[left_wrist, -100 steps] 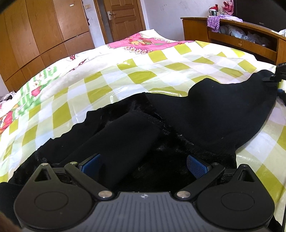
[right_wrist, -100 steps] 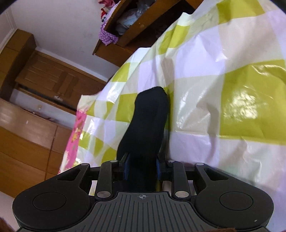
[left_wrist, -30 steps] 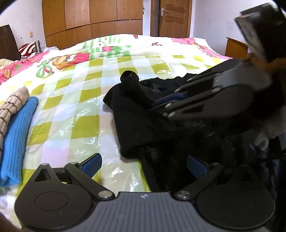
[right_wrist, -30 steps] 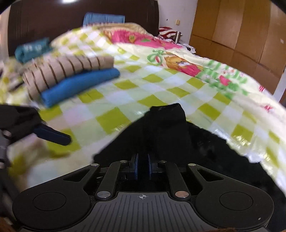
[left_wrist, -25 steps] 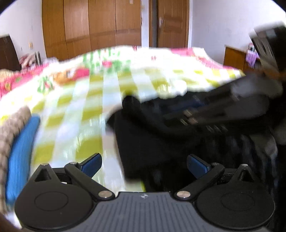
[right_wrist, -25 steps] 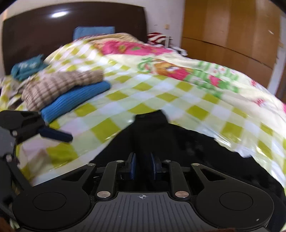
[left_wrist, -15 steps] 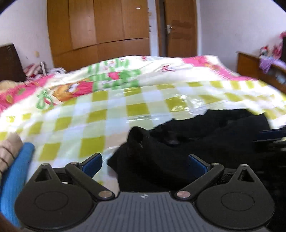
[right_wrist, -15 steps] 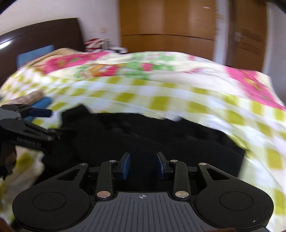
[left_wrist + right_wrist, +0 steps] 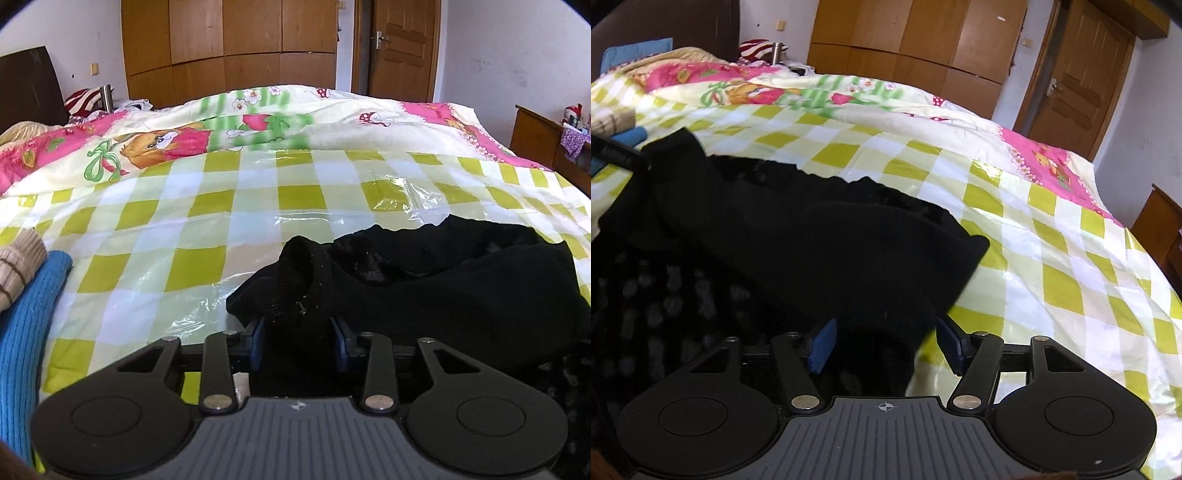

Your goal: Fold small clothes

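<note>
Black knit garment point(image 9: 461, 280) lies bunched on checked sheet point(image 9: 207, 206), right of blue knit point(image 9: 26, 332). Soft, light, limp; best taken at hems. Cuff is pinched by left gripper point(image 9: 298, 341), jaws just closing; right gripper point(image 9: 884, 343) just opening, cloth between unpressed.

A checked plastic sheet point(image 9: 258, 206) covers the bed, bearing a black garment point(image 9: 461, 280) and folded knitwear point(image 9: 26, 306).

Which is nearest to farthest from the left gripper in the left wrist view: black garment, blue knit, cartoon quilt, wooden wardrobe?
From the left gripper:
1. Black garment: a bunched end sits between its pads, the rest spreads right.
2. Blue knit: folded at the left edge, on the checked sheet.
3. Cartoon quilt: beyond the sheet.
4. Wooden wardrobe: against the back wall.
</note>
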